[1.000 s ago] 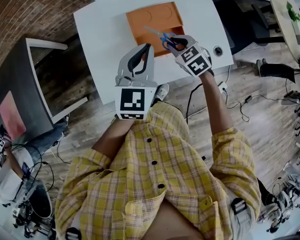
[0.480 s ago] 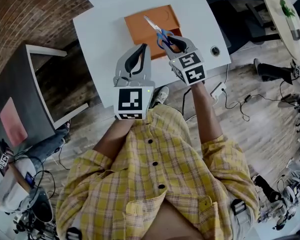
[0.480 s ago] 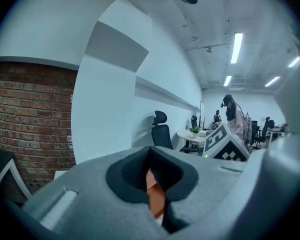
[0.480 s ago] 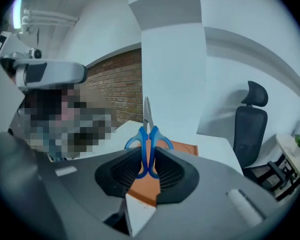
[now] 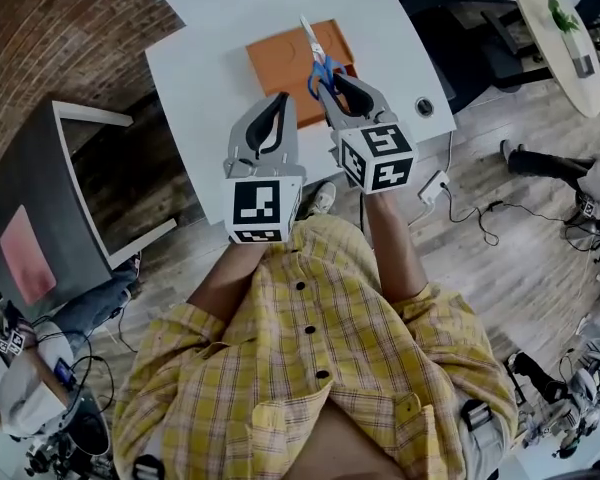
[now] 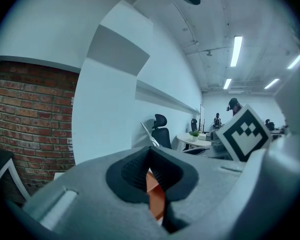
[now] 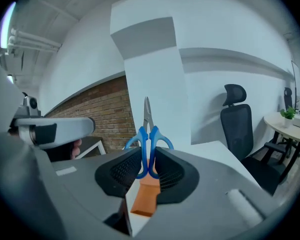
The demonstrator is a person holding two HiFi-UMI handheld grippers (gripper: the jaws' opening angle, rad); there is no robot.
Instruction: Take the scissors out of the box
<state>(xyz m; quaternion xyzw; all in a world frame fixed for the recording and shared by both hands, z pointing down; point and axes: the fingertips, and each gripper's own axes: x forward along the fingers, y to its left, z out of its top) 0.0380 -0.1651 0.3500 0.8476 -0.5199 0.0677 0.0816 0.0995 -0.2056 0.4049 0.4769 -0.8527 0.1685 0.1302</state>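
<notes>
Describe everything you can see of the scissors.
The scissors have bright blue plastic loop handles and short silvery metal blades, closed to a single point. The right gripper is shut on the handles, its dark ribbed pads pressing the loops from both sides. The blades point away from the person. In the head view the scissors hang over the orange box on the white table. Nothing else touches them.

Left gripper (image 5: 282, 100): jaws together at the tips, holding nothing; points to 12 o'clock in the head view.
Right gripper (image 5: 330, 80): jaws clamped on the blue handles of the scissors (image 5: 313, 48); points to 11 o'clock and sits just at 3 o'clock of the left gripper.
Left forearm (image 5: 223, 280): bare, reaching in from 7 o'clock.
Right forearm (image 5: 395, 258): bare, reaching in from 5 o'clock.
</notes>
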